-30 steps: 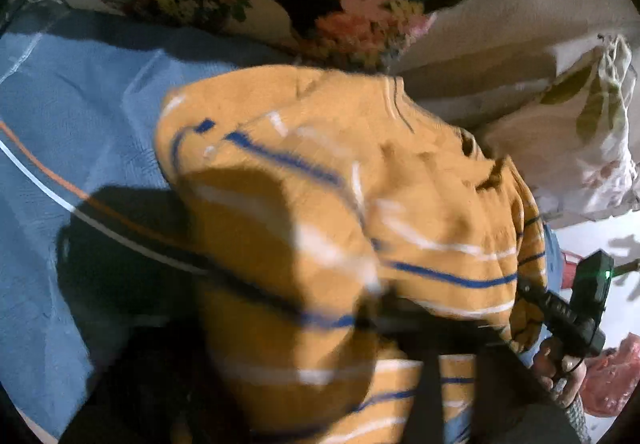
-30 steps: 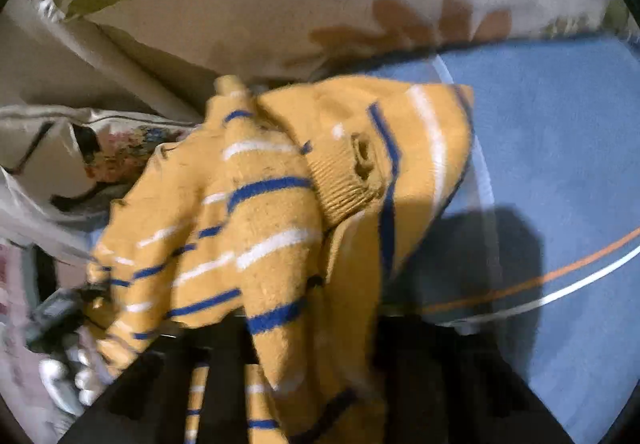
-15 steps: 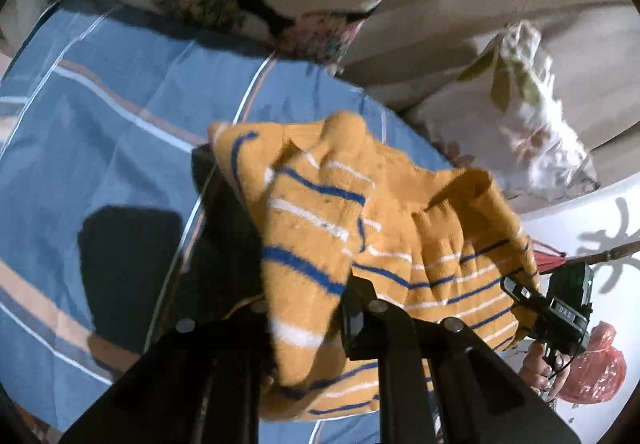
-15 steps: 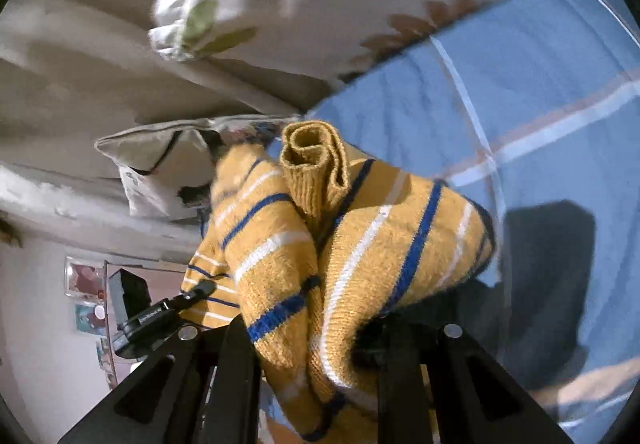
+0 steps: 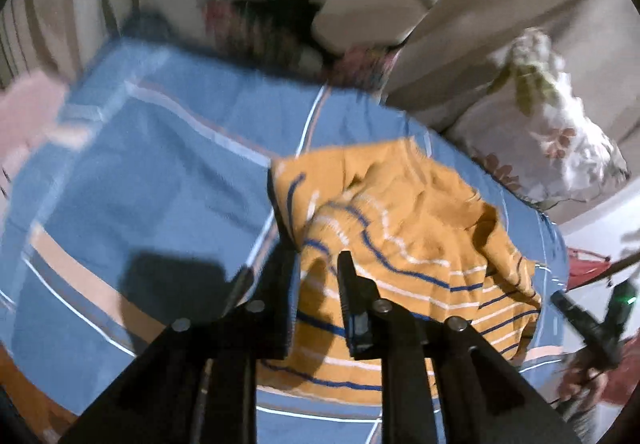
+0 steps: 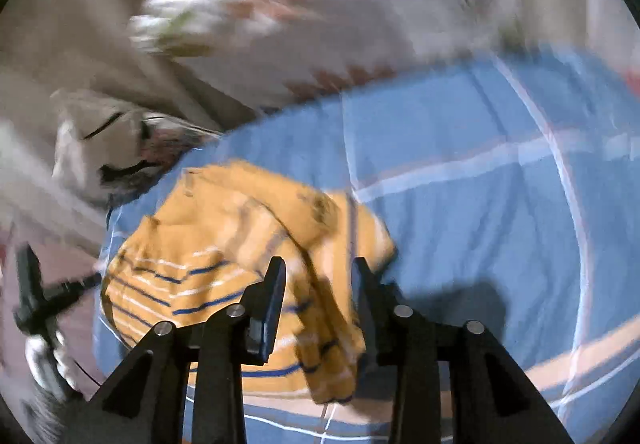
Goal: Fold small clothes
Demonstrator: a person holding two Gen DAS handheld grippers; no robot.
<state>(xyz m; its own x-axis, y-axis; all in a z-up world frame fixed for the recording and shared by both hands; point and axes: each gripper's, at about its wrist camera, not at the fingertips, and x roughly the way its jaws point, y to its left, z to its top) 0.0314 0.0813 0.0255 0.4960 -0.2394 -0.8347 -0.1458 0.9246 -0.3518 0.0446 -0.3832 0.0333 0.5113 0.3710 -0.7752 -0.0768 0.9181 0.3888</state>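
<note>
sweater: yellow knit sweater (image 5: 404,244) with blue and white stripes, bunched in a heap on the bed, toward the pillow end; same heap in my right view (image 6: 224,244).
left gripper: my left gripper (image 5: 316,264) hangs over the sweater's near edge, jaws spread, a fold of knit showing in the gap; whether the fingers (image 5: 352,296) touch cloth, I cannot tell.
right gripper: my right gripper (image 6: 320,272) sits over the other side, jaws spread, a hanging fold of sweater between them; grip or no grip, cannot tell, blurred.
sheet: blue sheet (image 5: 160,172) with white and orange lines, under the sweater; gripper shadows fall on it beside the heap.
pillows: floral pillow (image 5: 548,148) just beyond the sweater at right; a darker floral one (image 5: 272,32) further back, blurred.
in the way: my own fingers block the sweater's near part in both views.
edges: other gripper and hand at each frame's edge (image 5: 592,320).
</note>
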